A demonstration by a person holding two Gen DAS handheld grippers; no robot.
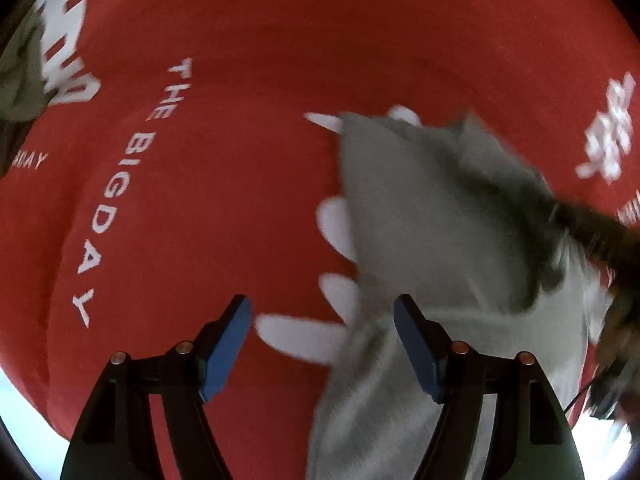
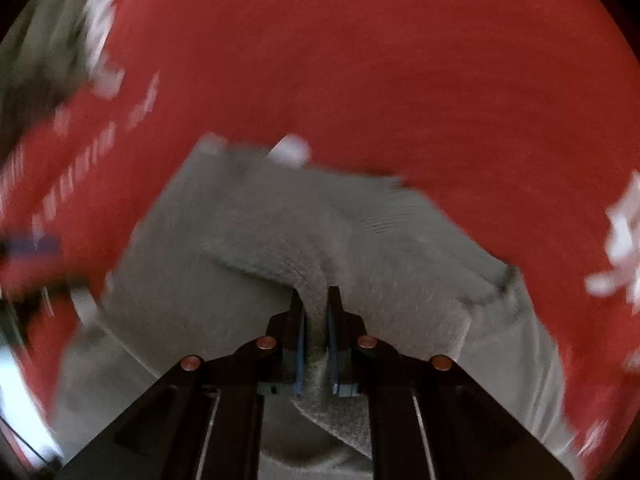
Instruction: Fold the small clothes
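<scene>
we see the grey garment (image 2: 280,240) lying on the red printed cloth (image 1: 248,40) that covers the desk, and our right tongs (image 2: 316,312) are clamped together on a raised ridge of its fabric, the pinched fold running up between the two pads. our left tongs (image 1: 322,344) stand apart with nothing between them; the left pad hangs over bare red cloth and the right pad over the garment's near edge, so the cloth's border falls between them without being touched as far as we can tell. from the left tongs the garment spreads away to the right and upward in that view, its long axis slanting from the bottom edge toward the upper right, where the right hand's tool (image 1: 592,232) enters, blurred. so the right hand is on the piece, while the left is just beside its edge. we judge the next fold depends on the left tongs taking that near edge.
</scene>
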